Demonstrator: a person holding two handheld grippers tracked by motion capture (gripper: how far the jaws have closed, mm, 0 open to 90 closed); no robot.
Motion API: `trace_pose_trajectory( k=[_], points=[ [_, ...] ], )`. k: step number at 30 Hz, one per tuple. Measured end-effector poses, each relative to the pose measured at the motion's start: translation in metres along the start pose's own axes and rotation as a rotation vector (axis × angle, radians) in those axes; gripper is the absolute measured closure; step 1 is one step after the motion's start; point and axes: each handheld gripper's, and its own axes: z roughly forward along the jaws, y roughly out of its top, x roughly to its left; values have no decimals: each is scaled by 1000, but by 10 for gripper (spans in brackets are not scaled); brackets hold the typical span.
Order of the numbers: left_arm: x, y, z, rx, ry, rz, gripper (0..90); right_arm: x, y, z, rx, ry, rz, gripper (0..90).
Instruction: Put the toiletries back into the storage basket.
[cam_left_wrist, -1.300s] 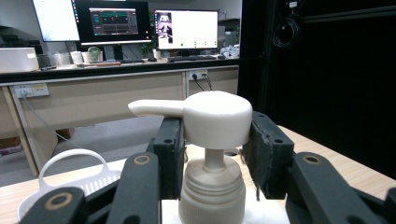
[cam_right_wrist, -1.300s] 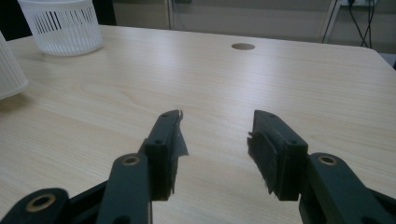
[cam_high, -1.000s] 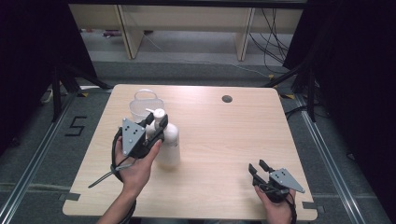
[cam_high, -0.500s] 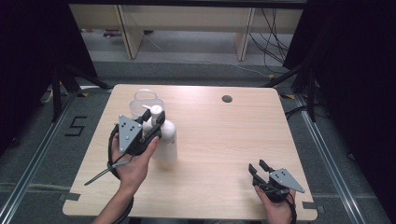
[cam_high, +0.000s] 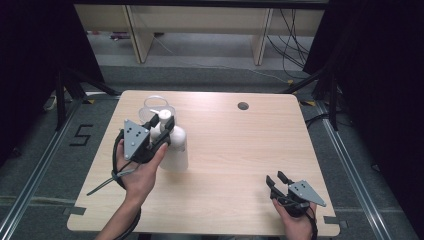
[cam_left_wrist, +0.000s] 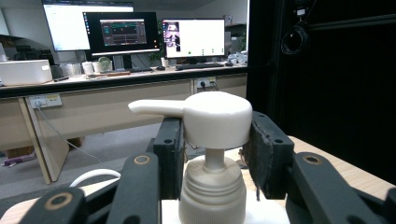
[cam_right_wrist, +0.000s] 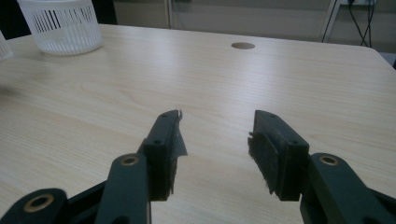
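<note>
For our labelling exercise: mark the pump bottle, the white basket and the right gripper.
pump bottle (cam_left_wrist: 217, 114), left gripper view, on the pump head.
white basket (cam_right_wrist: 63, 28), right gripper view, on its slatted wall.
right gripper (cam_high: 276, 178), high view, between its fingertips.

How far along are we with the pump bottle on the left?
Done: the left gripper has closed on the white pump head of the bottle, which stands upright on the table right by the white basket. In hand: that grip. Left: probably moving the bottle, perhaps into the basket. The right gripper sits open and empty near the table's front edge, its jaws just widened.
</note>
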Motion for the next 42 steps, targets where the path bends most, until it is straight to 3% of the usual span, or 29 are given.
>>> trace_pose_trajectory(
  k=[7, 11, 15, 17, 24, 26, 31, 39, 40, 41, 42],
  points=[
    [5, 4, 0, -3, 8, 6, 595, 0, 0, -1, 15, -13, -4, 522],
    [6, 7, 0, -10, 10, 4, 595, -2, 1, -1, -1, -30, -41, 522],
    [8, 9, 1, -15, 8, 2, 595, 0, 1, -1, 11, -20, -17, 520],
    [9, 11, 1, -12, 7, 4, 595, -2, 1, -1, -1, -27, -43, 519],
    [11, 12, 2, -10, 12, 9, 595, -1, 1, -1, 6, -22, -20, 517],
    [12, 13, 2, -11, 12, 6, 595, -2, 1, -1, 4, -32, -41, 517],
    [14, 15, 3, -16, 11, 3, 595, -2, 1, -1, 5, -34, -44, 517],
    [17, 19, 4, -18, 15, -1, 595, 0, 1, -1, 9, -20, -20, 517],
    [17, 20, 4, -18, 16, 1, 595, 2, 0, 0, 7, -9, 14, 517],
    [18, 21, 5, -17, 17, 2, 595, 2, 0, 0, 4, -4, 15, 517],
    [18, 21, 5, -16, 18, 3, 595, 0, 1, -1, 11, -18, -17, 517]
  ],
)
